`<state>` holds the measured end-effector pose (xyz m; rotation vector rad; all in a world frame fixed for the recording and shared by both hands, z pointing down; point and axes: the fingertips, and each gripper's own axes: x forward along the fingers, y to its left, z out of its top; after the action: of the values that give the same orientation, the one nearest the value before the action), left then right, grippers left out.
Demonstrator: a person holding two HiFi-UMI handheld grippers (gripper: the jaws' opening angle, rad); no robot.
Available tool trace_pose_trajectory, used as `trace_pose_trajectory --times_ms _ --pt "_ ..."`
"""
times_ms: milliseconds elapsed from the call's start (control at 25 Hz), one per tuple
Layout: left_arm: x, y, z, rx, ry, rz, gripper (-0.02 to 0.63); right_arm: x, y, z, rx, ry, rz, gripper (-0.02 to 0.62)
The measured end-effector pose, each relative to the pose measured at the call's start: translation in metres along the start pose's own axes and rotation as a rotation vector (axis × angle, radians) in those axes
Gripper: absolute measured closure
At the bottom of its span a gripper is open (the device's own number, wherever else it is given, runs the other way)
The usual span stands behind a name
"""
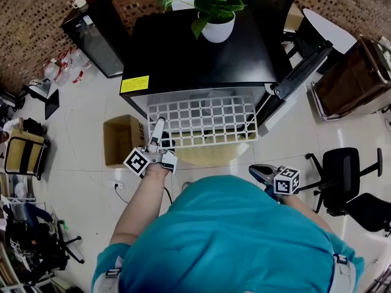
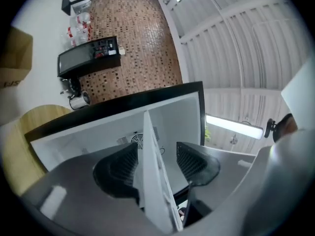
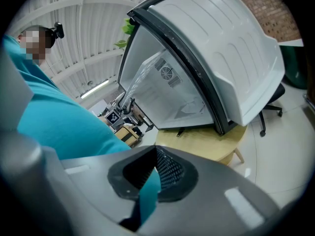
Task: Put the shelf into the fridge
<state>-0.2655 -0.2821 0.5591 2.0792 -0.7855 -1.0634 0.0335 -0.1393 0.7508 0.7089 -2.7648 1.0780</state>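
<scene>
The shelf is a flat white rectangular lattice of small square openings with a plain rim; most of it sticks out of the open front of the fridge, and only its rear edge is in the white cavity; its front edge hangs over the round wooden table on which the fridge stands. The fridge is black outside, with a yellow label at its top left corner and a potted plant on top; its door stands swung open at the right.

The left gripper is at the shelf's front left corner; in the left gripper view the shelf runs edge-on between the jaws as a thin white slab; the jaws stand apart; one pad lies right beside the slab, whether touching I cannot tell; the other is clear of it with a gap, so the shelf is not clamped.

The right gripper is held back by the person's teal shirt, well apart from the shelf; its jaws are together at the tips, gripping nothing; a sliver of teal shows behind them.

A cardboard box sits on the floor left of the table.
</scene>
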Motion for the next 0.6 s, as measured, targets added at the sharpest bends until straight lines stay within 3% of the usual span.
trace_pose_trajectory --times_ms 160,280,400,480,600 --pt "-0.034 0.042 -0.006 -0.146 -0.169 0.087 0.393 -0.009 -0.003 -0.016 -0.005 -0.004 0.003 0.594" --pt "-0.040 0.034 0.000 -0.279 -0.238 0.047 0.474 -0.010 0.000 -0.017 -0.008 -0.006 0.004 0.594" --pt "-0.028 0.022 0.005 -0.381 -0.316 0.034 0.446 -0.012 -0.005 -0.010 0.005 -0.001 -0.004 0.594" --pt "-0.016 0.021 -0.010 -0.394 -0.346 0.056 0.430 -0.015 -0.013 -0.010 0.000 0.007 0.001 0.594" --pt "-0.003 0.023 -0.041 -0.367 -0.266 0.118 0.466 -0.011 -0.009 -0.012 -0.012 0.017 0.009 0.594"
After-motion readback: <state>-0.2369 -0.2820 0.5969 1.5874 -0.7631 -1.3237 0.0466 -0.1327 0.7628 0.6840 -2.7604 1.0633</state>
